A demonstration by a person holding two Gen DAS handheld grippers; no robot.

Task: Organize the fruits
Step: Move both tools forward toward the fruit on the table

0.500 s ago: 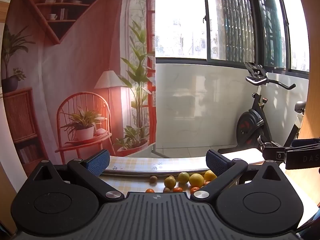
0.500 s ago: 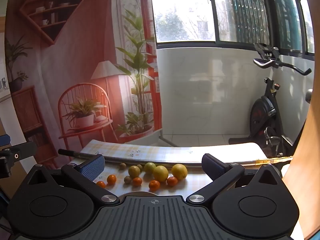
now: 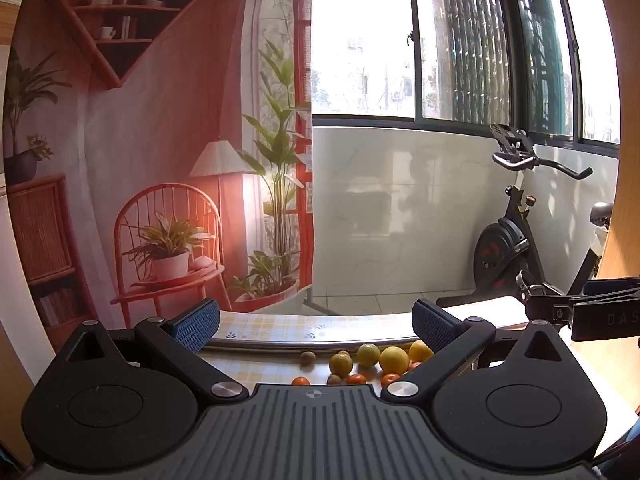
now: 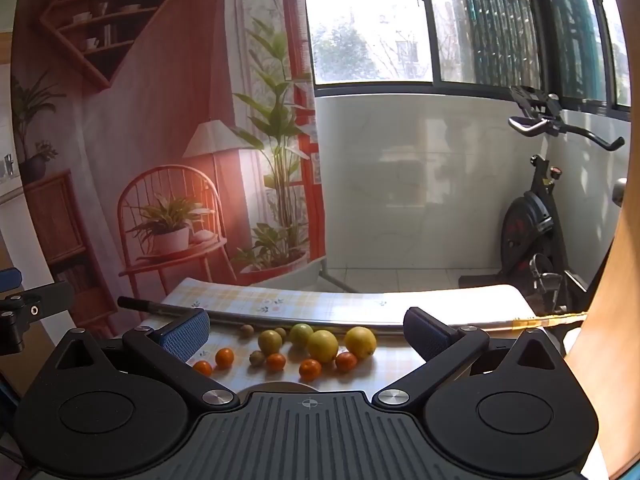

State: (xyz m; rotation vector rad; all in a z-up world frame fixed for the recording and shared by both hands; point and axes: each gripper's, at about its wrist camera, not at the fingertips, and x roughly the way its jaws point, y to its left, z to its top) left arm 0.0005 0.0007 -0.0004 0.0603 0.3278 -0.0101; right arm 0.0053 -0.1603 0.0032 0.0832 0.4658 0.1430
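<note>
- Fruits (image 4: 304,346) lie loose in a cluster on a checked tablecloth (image 4: 280,304), ahead of both grippers and touched by neither.
- Behind them a printed backdrop (image 4: 160,140) of a red room hangs on the left; an exercise bike (image 4: 536,232) stands well off to the right.
- My left gripper (image 3: 316,322) is spread wide and carries nothing.
- My right gripper (image 4: 306,330) is equally splayed and empty, hovering just short of the cluster.
- Three large yellow citrus (image 4: 323,345) sit toward the back, near a rolled metal edge.
- Small orange fruits (image 4: 310,369) are scattered nearer me, with tiny brown ones (image 4: 257,357) between them.
- I judge sorting has not begun — I would drop lower, centre the pads on one outlying orange fruit, and close gently so its neighbours do not roll.
</note>
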